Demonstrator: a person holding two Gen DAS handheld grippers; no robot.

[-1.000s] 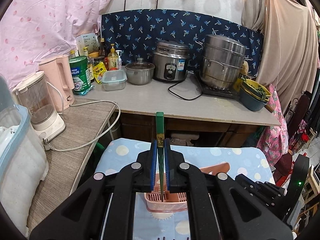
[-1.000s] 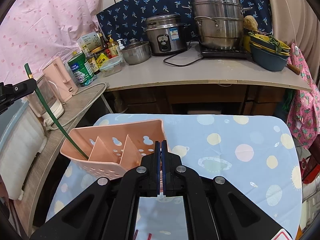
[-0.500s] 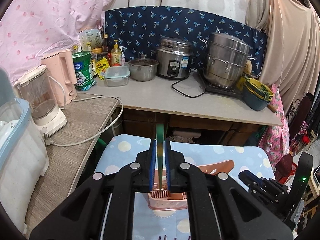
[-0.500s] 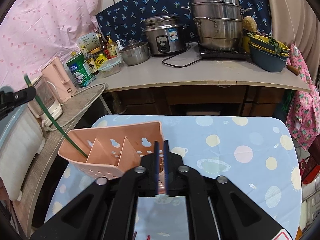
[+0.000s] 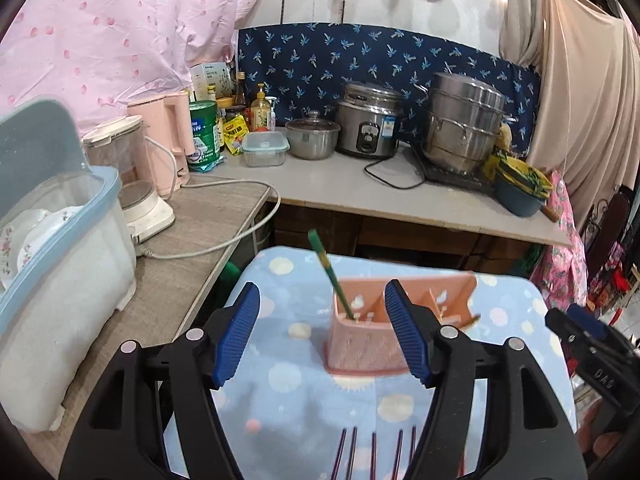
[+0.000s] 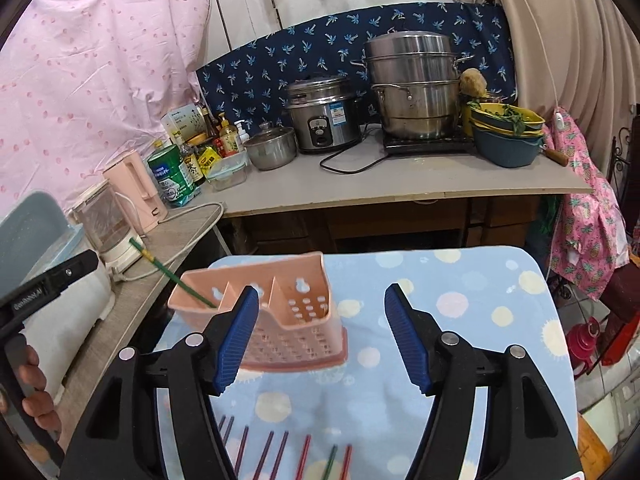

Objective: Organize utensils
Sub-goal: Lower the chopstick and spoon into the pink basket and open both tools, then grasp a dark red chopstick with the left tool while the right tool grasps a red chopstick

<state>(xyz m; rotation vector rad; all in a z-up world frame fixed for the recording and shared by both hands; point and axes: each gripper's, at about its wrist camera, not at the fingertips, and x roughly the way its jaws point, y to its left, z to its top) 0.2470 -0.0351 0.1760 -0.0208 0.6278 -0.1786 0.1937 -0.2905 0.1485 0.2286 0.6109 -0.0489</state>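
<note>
Pink plastic, pierced with holes, makes up the utensil caddy (image 6: 280, 312) that stands on the blue polka-dot tablecloth (image 6: 460, 320). It is divided into compartments, and a single green chopstick (image 5: 330, 276) leans out of the end compartment on the counter side, its tip hidden inside. In the right wrist view the same chopstick (image 6: 172, 276) tilts away toward the grey side counter (image 6: 160, 272).

Both tools are spread wide and hold nothing. The left gripper (image 5: 322, 334) frames the caddy (image 5: 368, 340) between its blue ribbed pads without touching it; the right gripper (image 6: 320, 334) hangs just beside the caddy, its left pad overlapping the caddy's near wall in the picture, though contact cannot be judged.

More chopsticks (image 6: 280, 456) lie in a loose row on the cloth at the near edge, dark purple, red and one green, their lower ends cut off by the frame and partly masked by the gripper bodies. The left wrist view shows only a few dark ones (image 5: 372, 456), blurred.

At the far left of the right view, the person's fingers (image 6: 40, 392) are partly visible.
</note>
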